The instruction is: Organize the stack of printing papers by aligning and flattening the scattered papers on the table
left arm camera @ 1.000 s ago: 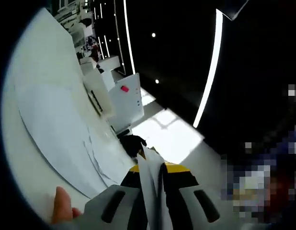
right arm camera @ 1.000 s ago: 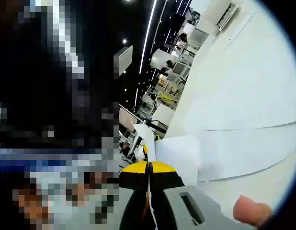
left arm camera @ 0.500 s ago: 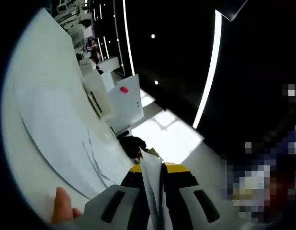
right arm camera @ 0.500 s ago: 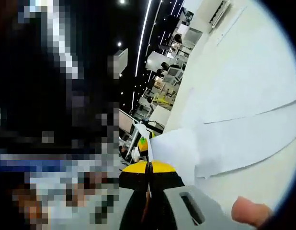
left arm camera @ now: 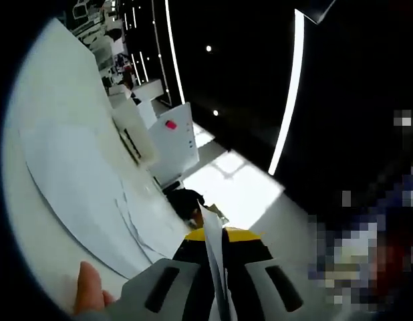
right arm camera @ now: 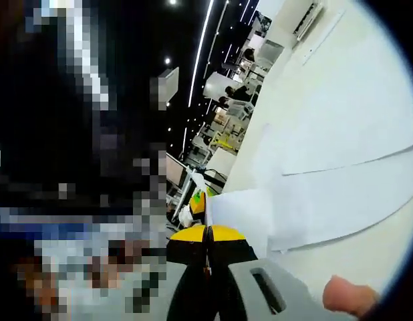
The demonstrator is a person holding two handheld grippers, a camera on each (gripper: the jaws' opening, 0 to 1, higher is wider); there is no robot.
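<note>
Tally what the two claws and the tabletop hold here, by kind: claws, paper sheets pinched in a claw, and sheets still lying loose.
Claws: 2, left claw and right claw, each shut on paper.
Pinched paper: 1 edge in each claw; whether it is one sheet, cannot tell.
Loose sheets on the table: at least 3 overlapping; exact count unclear.
Total: at least 6.

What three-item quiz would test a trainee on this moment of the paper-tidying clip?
1. True or false: the left gripper is shut on a paper edge.
2. What does the right gripper hold?
3. Multiple choice: the sheets on the table are A) fanned, edges offset; B) squared into one block.

Key: 1 true. 2 a white sheet. 3 A.
</note>
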